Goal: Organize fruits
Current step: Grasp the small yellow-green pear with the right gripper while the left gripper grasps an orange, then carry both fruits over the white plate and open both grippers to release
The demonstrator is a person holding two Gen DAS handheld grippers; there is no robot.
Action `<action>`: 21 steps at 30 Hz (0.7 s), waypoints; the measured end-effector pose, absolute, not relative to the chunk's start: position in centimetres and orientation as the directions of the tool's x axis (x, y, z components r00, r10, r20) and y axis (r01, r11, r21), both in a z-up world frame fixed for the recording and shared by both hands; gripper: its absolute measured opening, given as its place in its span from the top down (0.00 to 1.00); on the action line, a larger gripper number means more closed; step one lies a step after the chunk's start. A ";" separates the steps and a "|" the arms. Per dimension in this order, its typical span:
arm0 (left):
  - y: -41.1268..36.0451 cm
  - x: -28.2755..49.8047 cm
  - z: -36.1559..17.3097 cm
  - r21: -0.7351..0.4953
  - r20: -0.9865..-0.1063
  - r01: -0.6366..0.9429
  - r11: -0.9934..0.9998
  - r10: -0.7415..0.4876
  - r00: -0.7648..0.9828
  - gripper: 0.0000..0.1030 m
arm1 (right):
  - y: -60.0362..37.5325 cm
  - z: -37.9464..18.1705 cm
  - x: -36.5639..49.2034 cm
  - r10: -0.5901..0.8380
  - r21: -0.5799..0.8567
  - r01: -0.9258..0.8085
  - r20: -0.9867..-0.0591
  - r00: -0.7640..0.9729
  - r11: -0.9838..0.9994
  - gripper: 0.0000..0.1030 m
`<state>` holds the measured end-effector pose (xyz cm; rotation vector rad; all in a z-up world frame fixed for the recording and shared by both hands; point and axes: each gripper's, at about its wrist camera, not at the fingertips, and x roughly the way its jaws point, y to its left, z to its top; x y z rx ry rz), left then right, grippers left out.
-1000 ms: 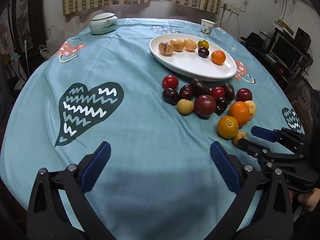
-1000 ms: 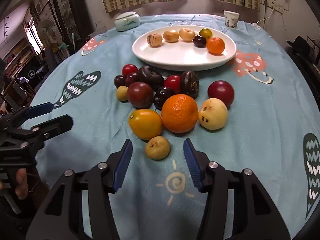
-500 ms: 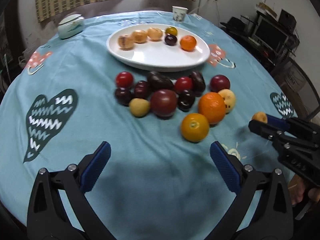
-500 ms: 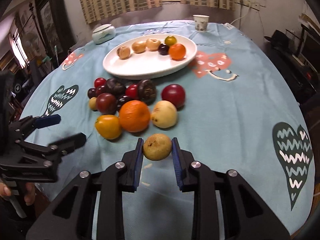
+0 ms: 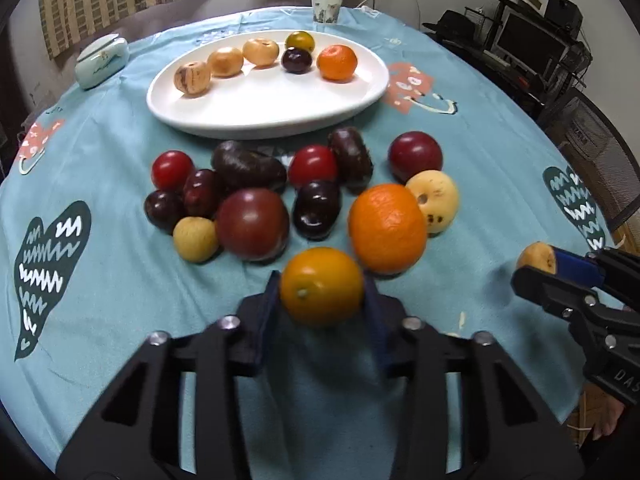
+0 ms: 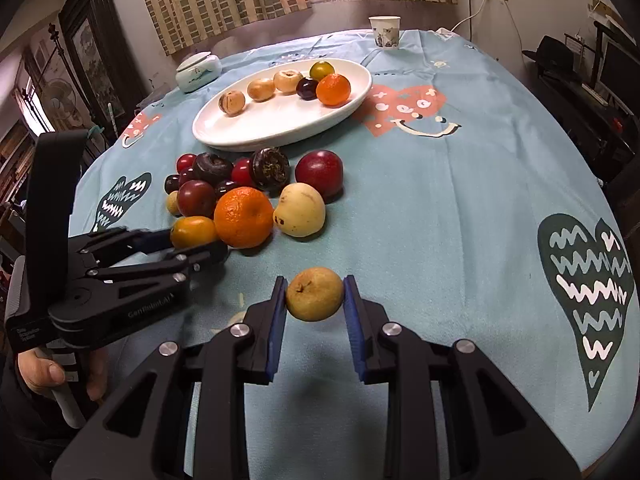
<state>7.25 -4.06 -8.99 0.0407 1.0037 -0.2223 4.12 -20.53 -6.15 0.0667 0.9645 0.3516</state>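
A white oval plate [image 5: 272, 96] at the back holds several fruits in a row. In front of it lies a pile of plums, tomatoes, a big orange [image 5: 387, 227] and a pale yellow fruit [image 5: 434, 200]. My left gripper [image 5: 322, 300] is closing its jaws on a yellow-orange citrus [image 5: 322, 286] at the pile's near edge, and the pads touch both its sides. My right gripper [image 6: 315, 300] is shut on a small brownish-yellow fruit [image 6: 315, 294], held clear of the pile above the cloth. That fruit [image 5: 534, 257] also shows at the right in the left wrist view.
A paper cup [image 5: 327, 7] stands at the table's far edge and a lidded ceramic jar [image 5: 103, 62] at the back left. The round table carries a teal cloth [image 6: 440, 220]. A desk with a monitor [image 5: 528, 46] is off to the right. A hand [image 6: 44, 372] holds the left gripper's handle.
My left gripper came forward to the pile and its wide jaws closed around the yellow-orange citrus. My right gripper closed on the small brownish fruit and carried it off the cloth, away from the pile.
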 end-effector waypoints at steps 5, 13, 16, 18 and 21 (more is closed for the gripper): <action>-4.1 7.0 -8.8 -0.076 -0.840 0.207 0.975 -0.174 0.514 0.62 | -20.3 -5.9 4.2 0.324 0.210 -0.266 -0.790 0.520 0.941 0.72; -3.7 6.6 -8.8 -0.097 -0.835 0.209 0.973 -0.194 0.515 0.62 | -19.1 -5.7 4.2 0.329 0.203 -0.288 -0.793 0.513 0.936 0.72; -3.3 6.3 -8.5 -0.101 -0.832 0.215 0.971 -0.201 0.517 0.62 | -18.8 -5.6 4.1 0.331 0.201 -0.293 -0.792 0.513 0.935 0.72; -2.8 6.0 -8.1 -0.110 -0.829 0.213 0.971 -0.208 0.519 0.62 | -18.5 -5.4 4.1 0.335 0.200 -0.301 -0.790 0.513 0.932 0.72; -1.3 5.3 -6.8 -0.134 -0.816 0.206 0.969 -0.226 0.531 0.62 | -17.9 -4.7 4.3 0.356 0.206 -0.328 -0.786 0.506 0.922 0.72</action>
